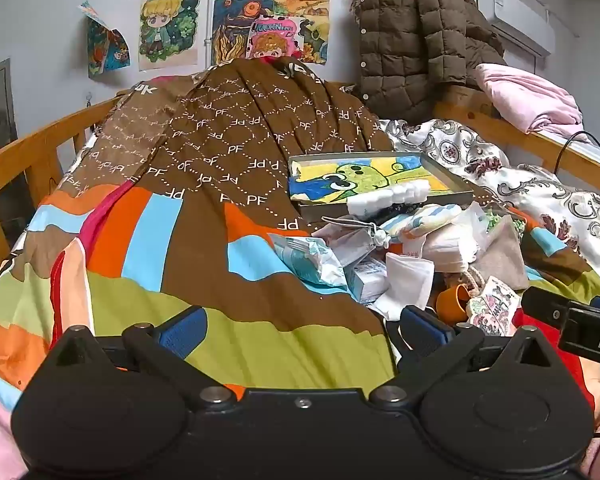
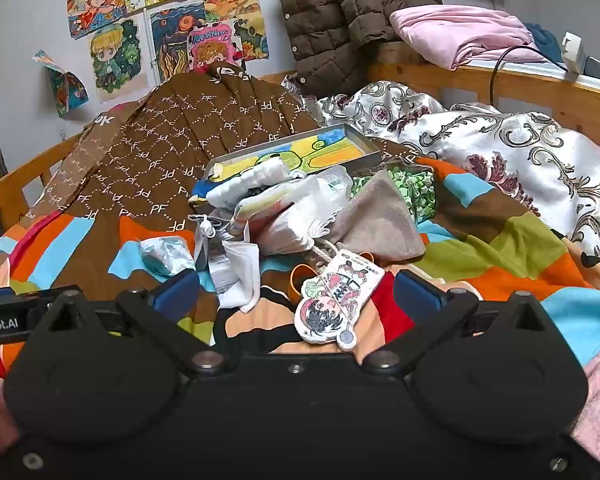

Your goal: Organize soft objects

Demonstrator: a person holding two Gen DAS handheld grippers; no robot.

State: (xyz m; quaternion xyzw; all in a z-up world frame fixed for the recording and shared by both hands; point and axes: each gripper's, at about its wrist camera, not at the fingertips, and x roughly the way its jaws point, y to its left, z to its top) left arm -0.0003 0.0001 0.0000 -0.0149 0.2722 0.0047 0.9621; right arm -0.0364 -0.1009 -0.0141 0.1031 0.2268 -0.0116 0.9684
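Note:
A heap of soft things lies on the colourful bedspread (image 1: 236, 332): a grey felt pouch (image 2: 376, 220), a white cloth (image 2: 240, 268), a white plastic-wrapped pack (image 2: 300, 220), a striped soft item (image 1: 424, 216) and a flat cartoon-print pouch (image 2: 332, 304) on a cord. My right gripper (image 2: 296, 292) is open and empty, with the cartoon pouch lying between its blue-padded fingers. My left gripper (image 1: 304, 328) is open and empty over bare bedspread, left of the heap. The cartoon pouch also shows in the left wrist view (image 1: 492, 304).
A shallow tin tray with a green cartoon drawing (image 1: 372, 178) rests behind the heap. A brown PF-patterned blanket (image 1: 236, 128) is piled at the back. A white floral quilt (image 2: 500, 148) lies right. Wooden bed rails (image 1: 20, 160) enclose the bed. An orange cup (image 1: 452, 300) sits by the heap.

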